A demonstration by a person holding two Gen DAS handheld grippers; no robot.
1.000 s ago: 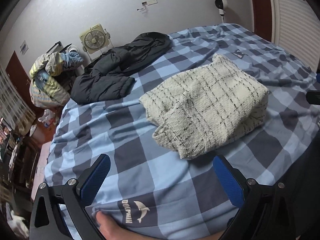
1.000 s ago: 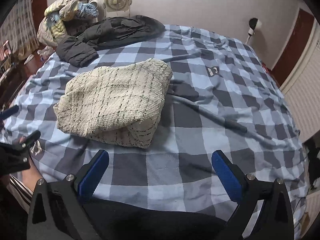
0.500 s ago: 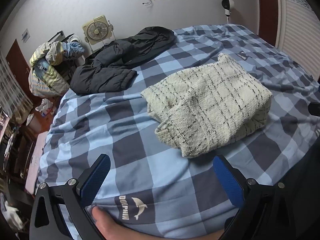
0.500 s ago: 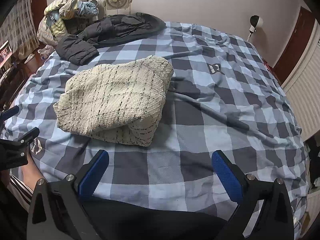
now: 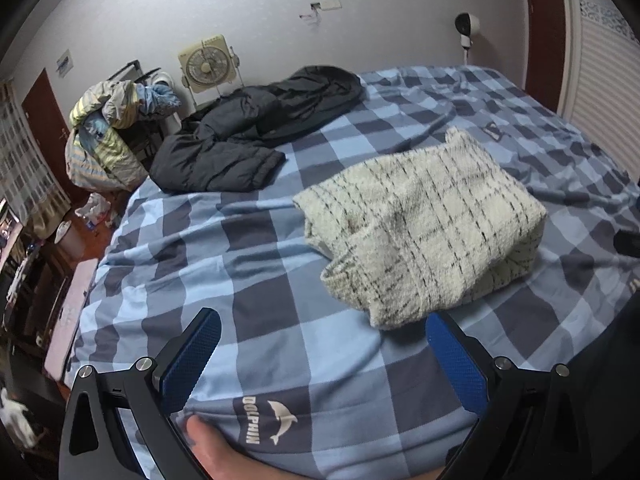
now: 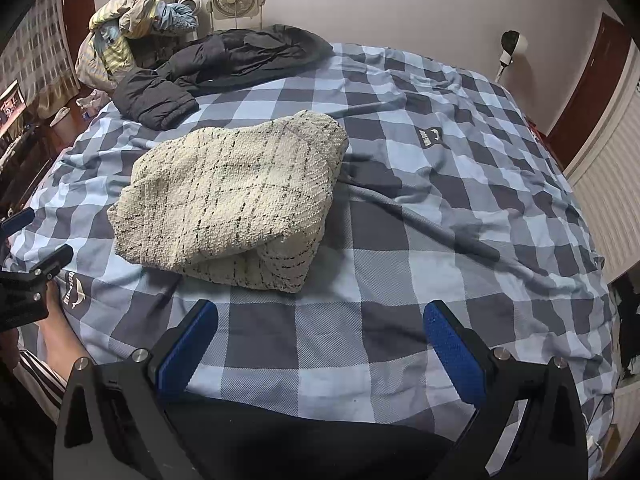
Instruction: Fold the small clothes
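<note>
The sweater [image 6: 236, 196] lies near the middle of the bed [image 6: 460, 208], already doubled into a thick, roughly square bundle with one layer lapped over another along its near edge. Both grippers are clear of it: the left gripper [image 5: 320, 354] hangs over the near edge of the bed with its jaws spread wide and nothing between them, and the right gripper [image 6: 320, 342] does the same, released and empty, just short of the bundle. From this the fold looks finished, or nearly so, and the step in hand seems to be the pause after letting go.

If the bundle counts as done, the next move calls for setting it aside and fetching another garment; the only other cloth on the bed is a dark jacket [image 6: 224, 64] at the far corner, well apart, and hardly small. If one more tidy is wanted, the loose near flap in the left wrist view needs tucking under.
</note>
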